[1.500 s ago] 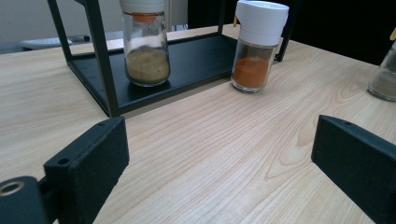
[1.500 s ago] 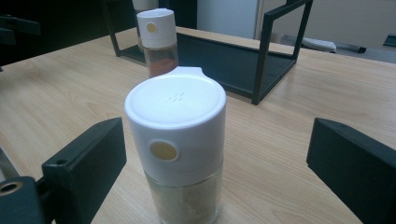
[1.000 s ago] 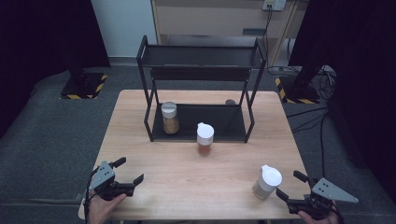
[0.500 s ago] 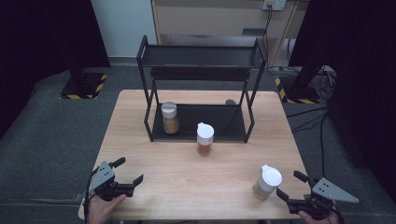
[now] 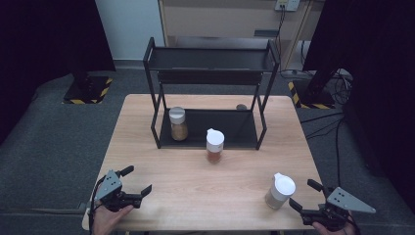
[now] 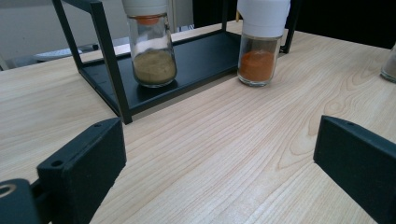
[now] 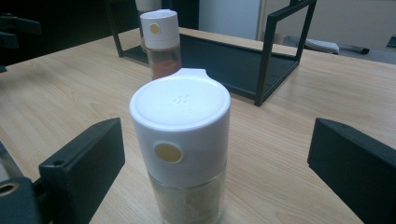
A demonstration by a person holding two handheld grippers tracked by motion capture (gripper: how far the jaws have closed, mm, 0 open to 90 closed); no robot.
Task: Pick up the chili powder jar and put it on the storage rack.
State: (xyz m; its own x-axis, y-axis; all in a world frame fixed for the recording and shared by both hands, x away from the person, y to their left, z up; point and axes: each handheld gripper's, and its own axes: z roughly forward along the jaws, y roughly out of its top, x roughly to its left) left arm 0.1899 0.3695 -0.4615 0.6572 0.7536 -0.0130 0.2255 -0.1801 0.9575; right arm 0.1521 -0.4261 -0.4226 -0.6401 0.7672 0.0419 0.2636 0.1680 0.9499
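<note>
The right gripper (image 5: 304, 197) is sitting at the near right corner of the table (image 5: 147, 132) with its jaws spread wide and holding nothing. In the right gripper view, the white-capped spice jar (image 7: 181, 149) is standing upright just ahead of the jaws, centred in the gap between them but touched by neither; a pale powder is showing through its glass below the cap. From the high view the same jar (image 5: 280, 191) is standing just beside the gripper, on its left and slightly farther from the person.

The left gripper (image 5: 133, 180) is resting at the near left corner of the table, its jaws likewise wide apart and empty, with bare wood lying between them in the left gripper view. A hand (image 5: 105, 219) is holding it from below the table edge.

Farther out, a second jar with orange powder (image 5: 215, 146) is standing upright on the wood just in front of the black shelf rack (image 5: 210, 58), close to the edge of its lower tray. A third jar with tan powder (image 5: 178, 124) is standing on that lower tray, near its left posts. Both of these are well apart from either gripper.
</note>
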